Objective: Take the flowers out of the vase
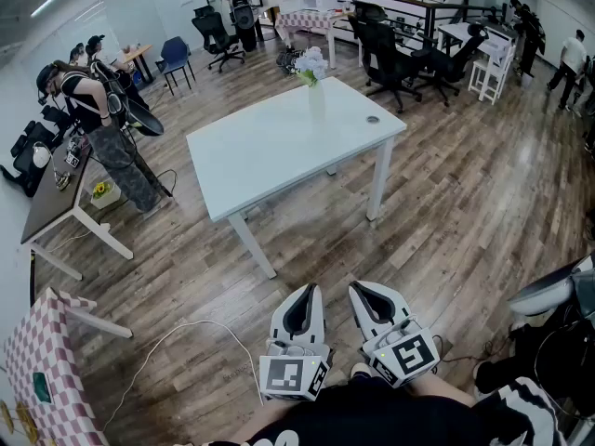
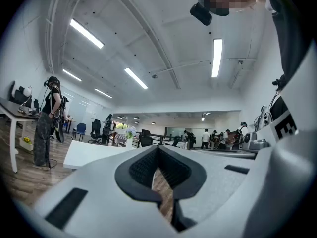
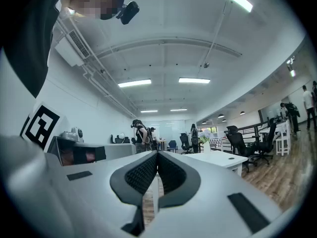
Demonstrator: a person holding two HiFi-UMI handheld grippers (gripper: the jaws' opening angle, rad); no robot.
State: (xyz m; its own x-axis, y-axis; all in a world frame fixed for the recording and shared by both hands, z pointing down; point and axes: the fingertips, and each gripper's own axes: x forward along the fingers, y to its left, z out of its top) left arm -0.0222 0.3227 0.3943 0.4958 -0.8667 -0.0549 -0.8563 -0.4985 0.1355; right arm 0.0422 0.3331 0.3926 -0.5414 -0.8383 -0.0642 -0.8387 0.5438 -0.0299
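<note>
The wooden floor point(image 1: 446, 203) stretches out ahead of both claws, and the white surface point(image 1: 279, 147) stands well apart from them, straight ahead across it. The left claw point(image 1: 306, 293) and the right claw point(image 1: 363, 292) hang side by side close to the person's body, pointing level toward the surface. Each is clenched with its pads together at the tip, and nothing is between them. The vase point(image 1: 317, 100) stands upright near the surface's far edge, farther from the claws than anything else on it. The flowers point(image 1: 310, 64) sit in its mouth, pale blooms upward.

The task looks unstarted, with the approach yet to come. The next move likely calls for walking up to the surface, releasing one claw's jaws, and grasping the stems just above the vase's rim. The other claw may have to steady the vase.
</note>
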